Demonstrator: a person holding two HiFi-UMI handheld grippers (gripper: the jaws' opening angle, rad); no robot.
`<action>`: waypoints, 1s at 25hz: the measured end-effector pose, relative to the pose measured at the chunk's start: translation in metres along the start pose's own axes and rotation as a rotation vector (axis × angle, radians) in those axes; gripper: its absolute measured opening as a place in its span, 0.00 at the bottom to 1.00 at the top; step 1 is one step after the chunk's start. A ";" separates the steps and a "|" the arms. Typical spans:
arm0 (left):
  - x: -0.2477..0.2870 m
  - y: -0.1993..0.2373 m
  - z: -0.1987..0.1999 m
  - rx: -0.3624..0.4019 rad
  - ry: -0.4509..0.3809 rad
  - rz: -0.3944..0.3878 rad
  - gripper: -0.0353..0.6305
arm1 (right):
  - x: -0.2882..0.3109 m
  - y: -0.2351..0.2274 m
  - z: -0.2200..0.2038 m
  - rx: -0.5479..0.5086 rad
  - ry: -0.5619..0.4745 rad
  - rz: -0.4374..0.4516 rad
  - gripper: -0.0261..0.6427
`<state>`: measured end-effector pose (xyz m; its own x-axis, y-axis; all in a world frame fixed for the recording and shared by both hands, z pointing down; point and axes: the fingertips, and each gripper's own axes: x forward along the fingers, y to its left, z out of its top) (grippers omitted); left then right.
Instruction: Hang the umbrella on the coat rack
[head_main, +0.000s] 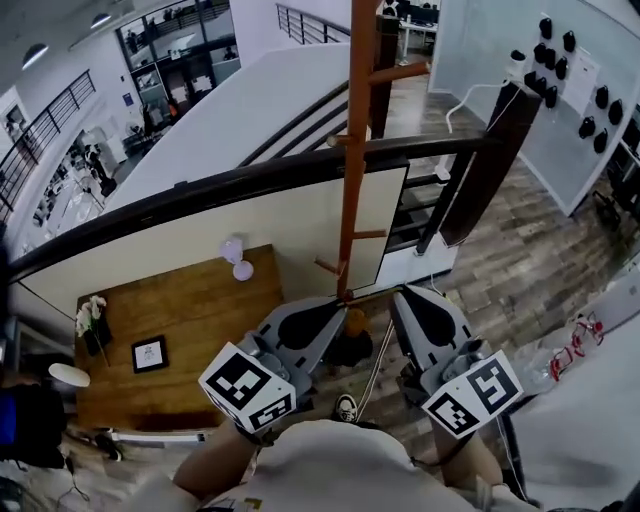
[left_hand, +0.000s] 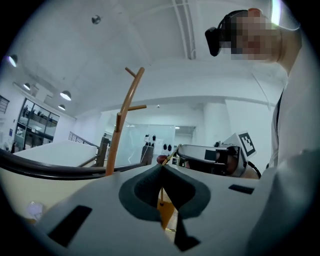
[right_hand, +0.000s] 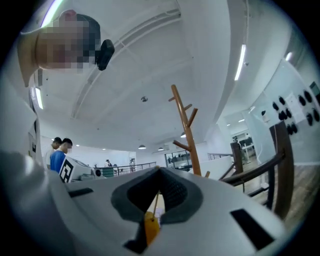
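Observation:
The coat rack (head_main: 355, 150) is a tall orange-brown wooden pole with short pegs, straight ahead past a dark railing; it also rises in the left gripper view (left_hand: 120, 130) and the right gripper view (right_hand: 190, 140). At its foot, between my two grippers, sits an orange piece of the umbrella (head_main: 355, 322) over a dark mass. Through each jaw gap I see that orange piece (left_hand: 166, 210) (right_hand: 150, 226) under a thin rod. My left gripper (head_main: 335, 308) (left_hand: 161, 169) and right gripper (head_main: 400, 295) (right_hand: 159, 172) have their tips together. Whether either pinches the rod is unclear.
A dark handrail (head_main: 200, 190) curves across in front of me over a cream panel. Below at the left is a wooden table (head_main: 190, 310) with a picture frame and flowers. A white board with black hooks (head_main: 570, 60) stands at the right. A shoe (head_main: 345, 407) shows below.

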<state>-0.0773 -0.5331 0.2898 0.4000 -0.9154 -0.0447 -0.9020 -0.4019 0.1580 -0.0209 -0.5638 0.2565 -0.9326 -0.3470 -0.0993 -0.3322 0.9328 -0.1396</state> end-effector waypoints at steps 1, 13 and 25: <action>0.006 0.003 0.000 0.008 -0.001 0.022 0.06 | 0.003 -0.007 0.000 0.002 0.003 0.020 0.04; 0.026 0.041 0.004 0.043 0.028 0.179 0.06 | 0.037 -0.038 -0.010 0.047 0.020 0.137 0.04; 0.025 0.066 -0.022 -0.010 0.093 0.132 0.06 | 0.056 -0.040 -0.037 0.097 0.061 0.068 0.04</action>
<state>-0.1238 -0.5819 0.3212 0.2920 -0.9539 0.0686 -0.9462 -0.2777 0.1662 -0.0652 -0.6173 0.2930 -0.9605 -0.2735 -0.0522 -0.2550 0.9393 -0.2295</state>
